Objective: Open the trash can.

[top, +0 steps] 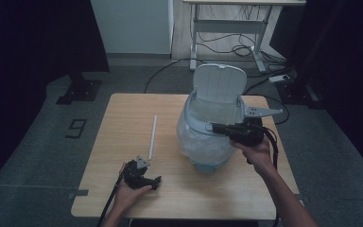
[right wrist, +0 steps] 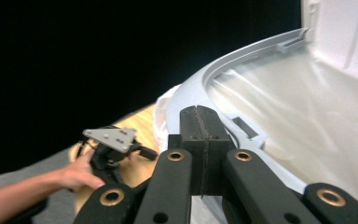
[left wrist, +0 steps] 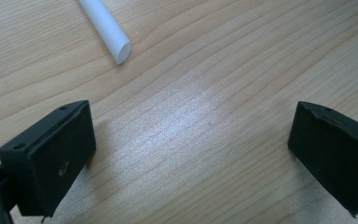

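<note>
Black jaws of the right gripper (right wrist: 199, 116) were pressed tight together, with nothing seen between them. They sat at the grey rim of the bin (top: 194, 124), at its front right side. The right hand (top: 257, 152) held that gripper up by the bin.

The bin was round and light blue, and it stood on the right part of the wooden table (top: 123, 109). Its white lid (top: 219, 82) stood up at the back. A thin clear bag (right wrist: 307, 107) lined the inside, and I could not tell if anything lay in it.

The left gripper (top: 146, 177) rested low on the table near the front edge, held by the left hand (top: 127, 194). Its jaws were wide apart and held nothing. A white stick (top: 152, 137) lay flat on the table, its near end just past those jaws.
</note>
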